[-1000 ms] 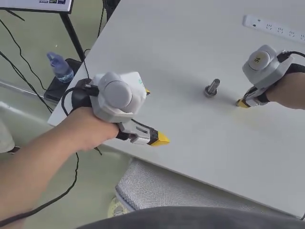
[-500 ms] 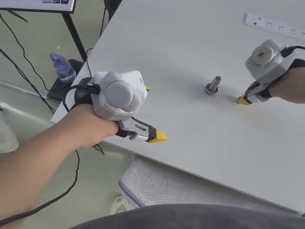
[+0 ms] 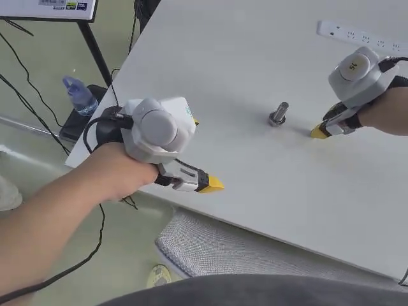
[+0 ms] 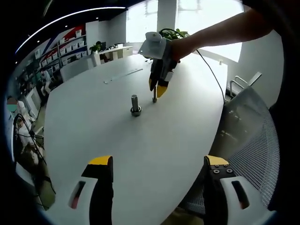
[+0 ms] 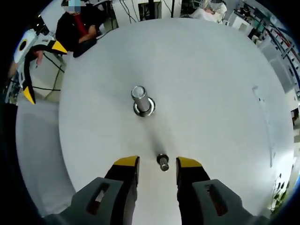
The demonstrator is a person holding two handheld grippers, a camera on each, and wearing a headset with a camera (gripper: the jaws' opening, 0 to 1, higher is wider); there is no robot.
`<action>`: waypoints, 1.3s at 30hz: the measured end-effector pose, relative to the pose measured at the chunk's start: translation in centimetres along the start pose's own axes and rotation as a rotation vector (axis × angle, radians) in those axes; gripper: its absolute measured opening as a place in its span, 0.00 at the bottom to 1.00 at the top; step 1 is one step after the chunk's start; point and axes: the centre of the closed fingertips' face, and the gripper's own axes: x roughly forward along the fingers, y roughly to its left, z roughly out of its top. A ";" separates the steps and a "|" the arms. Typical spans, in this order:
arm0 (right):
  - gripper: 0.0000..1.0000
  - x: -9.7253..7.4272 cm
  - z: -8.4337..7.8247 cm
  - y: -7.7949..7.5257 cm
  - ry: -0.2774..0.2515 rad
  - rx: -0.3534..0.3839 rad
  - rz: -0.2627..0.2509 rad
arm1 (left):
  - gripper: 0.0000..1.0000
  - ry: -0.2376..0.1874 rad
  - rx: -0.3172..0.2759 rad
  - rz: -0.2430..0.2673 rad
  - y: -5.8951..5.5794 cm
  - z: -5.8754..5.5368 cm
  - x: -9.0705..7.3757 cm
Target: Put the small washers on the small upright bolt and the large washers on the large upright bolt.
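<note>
the head view looks steeply down from above the table's (image 3: pixel 255 57) near edge, with the large bolt (image 3: pixel 278 115) right of centre. the left gripper view sits low at that edge and faces across the top to the same bolt (image 4: pixel 135 105), with the right gripper (image 4: pixel 158 90) behind it. the right gripper view looks down from close by: small bolt (image 5: pixel 162 161) at bottom centre, large bolt (image 5: pixel 140 99) above it, left gripper (image 5: pixel 43 71) at upper left.

White table (image 3: pixel 242 64), large bolt (image 3: pixel 278 114), small bolt (image 5: pixel 162 161), power strip (image 3: pixel 363 36)
</note>
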 end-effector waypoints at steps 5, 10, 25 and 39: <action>0.34 -1.2 0.0 -0.5 -0.044 0.001 -0.017 | 0.79 -0.008 -0.011 -0.001 -0.2 0.3 -0.1; 0.39 -2.1 0.0 -0.5 -0.116 0.018 -0.013 | 0.79 -0.009 -0.004 -0.002 -0.4 0.7 0.2; 0.47 -6.6 0.5 1.0 -0.380 0.060 -0.023 | 0.79 -0.049 -0.026 0.012 -0.5 2.1 -0.3; 0.54 -13.4 -0.8 4.2 -0.650 0.189 -0.049 | 0.79 -0.097 -0.050 0.018 -1.1 3.5 -0.9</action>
